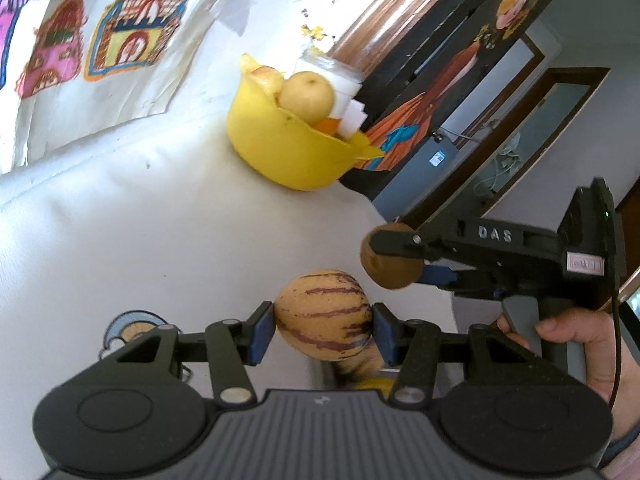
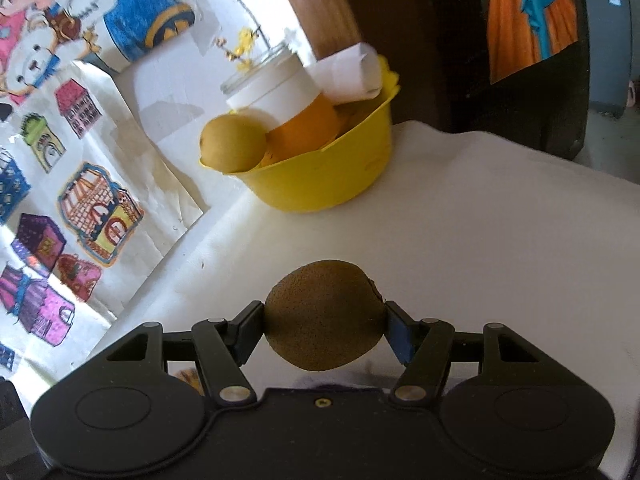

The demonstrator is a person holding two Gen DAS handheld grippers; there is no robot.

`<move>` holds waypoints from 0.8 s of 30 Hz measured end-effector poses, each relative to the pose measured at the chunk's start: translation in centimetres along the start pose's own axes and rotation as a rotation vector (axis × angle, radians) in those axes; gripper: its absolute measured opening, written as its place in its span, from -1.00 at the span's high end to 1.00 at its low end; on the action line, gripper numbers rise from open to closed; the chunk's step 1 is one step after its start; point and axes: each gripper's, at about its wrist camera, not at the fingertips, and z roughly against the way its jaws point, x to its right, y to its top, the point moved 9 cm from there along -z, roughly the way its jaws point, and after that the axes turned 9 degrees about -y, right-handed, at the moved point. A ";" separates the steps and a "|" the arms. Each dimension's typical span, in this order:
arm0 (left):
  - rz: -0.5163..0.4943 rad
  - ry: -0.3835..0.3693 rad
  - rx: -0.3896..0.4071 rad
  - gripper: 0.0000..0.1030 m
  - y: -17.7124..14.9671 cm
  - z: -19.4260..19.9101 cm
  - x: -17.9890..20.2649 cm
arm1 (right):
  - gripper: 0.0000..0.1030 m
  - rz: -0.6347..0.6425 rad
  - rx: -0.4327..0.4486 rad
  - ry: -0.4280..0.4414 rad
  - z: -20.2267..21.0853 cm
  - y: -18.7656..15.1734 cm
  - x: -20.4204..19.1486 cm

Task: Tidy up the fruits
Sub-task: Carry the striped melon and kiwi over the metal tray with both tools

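My left gripper (image 1: 323, 325) is shut on a yellow fruit with purple stripes (image 1: 322, 312), held above the white table. My right gripper (image 2: 325, 328) is shut on a brown kiwi (image 2: 323, 315); in the left wrist view the same kiwi (image 1: 390, 270) hangs to the right of the striped fruit, pinched by the right gripper (image 1: 394, 254) with a hand on its handle. A yellow bowl (image 1: 280, 148) stands further back on the table and holds a round yellow fruit (image 1: 306, 96). In the right wrist view the bowl (image 2: 332, 176) shows that fruit (image 2: 232, 143) at its left rim.
The bowl also holds an orange container with a white lid (image 2: 288, 112) and folded white paper (image 2: 352, 72). A glass jar (image 2: 256, 68) stands behind it. Coloured drawings (image 2: 60, 184) cover the table's left side. A dark cabinet (image 1: 460, 80) rises behind the bowl.
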 end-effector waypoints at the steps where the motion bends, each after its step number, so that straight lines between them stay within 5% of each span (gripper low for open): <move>1: -0.002 -0.004 0.002 -0.08 -0.1 0.1 0.5 | -0.27 -0.002 0.003 -0.004 0.7 -0.2 0.4; 24: -0.159 -0.091 -0.075 -0.08 -8.7 0.3 11.3 | -0.27 -0.036 0.011 -0.031 10.5 -7.2 8.3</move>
